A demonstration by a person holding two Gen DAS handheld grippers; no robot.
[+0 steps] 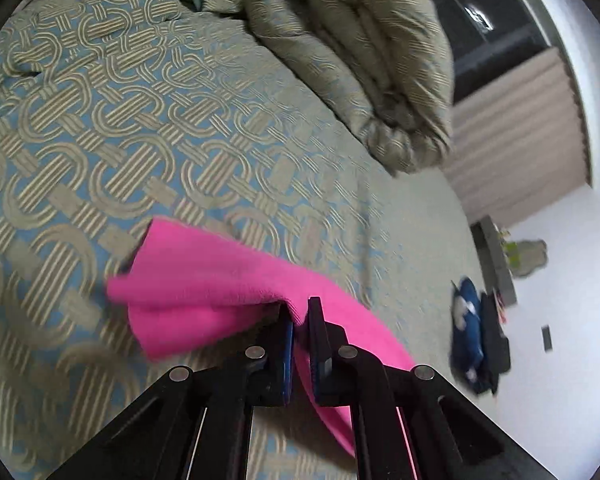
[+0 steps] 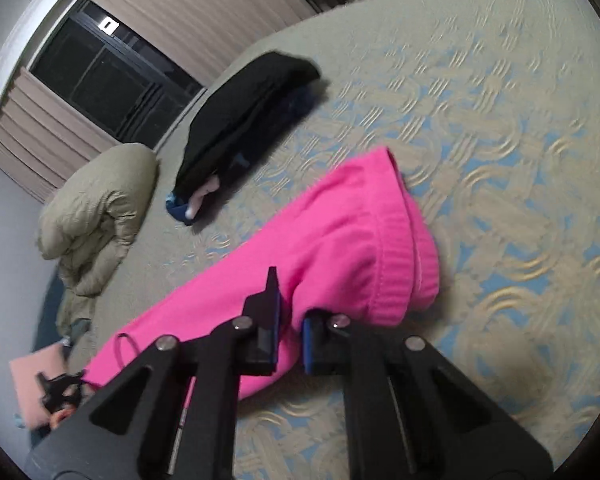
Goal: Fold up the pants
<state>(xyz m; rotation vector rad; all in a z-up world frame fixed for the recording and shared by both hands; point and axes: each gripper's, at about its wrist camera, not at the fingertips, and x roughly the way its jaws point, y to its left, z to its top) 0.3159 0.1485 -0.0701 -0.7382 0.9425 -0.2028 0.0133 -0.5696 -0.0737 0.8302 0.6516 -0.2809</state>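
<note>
Right wrist alone shows ribbed waistband (image 2: 396, 268); both fingers pairs clamp pink pants (image 1: 204, 280).

Right gripper (image 2: 290, 312) clamped on pink pants (image 2: 340, 232) over patterned bedspread (image 2: 500, 140).

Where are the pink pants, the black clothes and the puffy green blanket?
Pink pants (image 2: 340, 232): right wrist view, on the leg near the ribbed cuff.
Black clothes (image 2: 244, 120): right wrist view, middle of the pile.
Puffy green blanket (image 1: 364, 60): left wrist view, its bunched middle.
</note>
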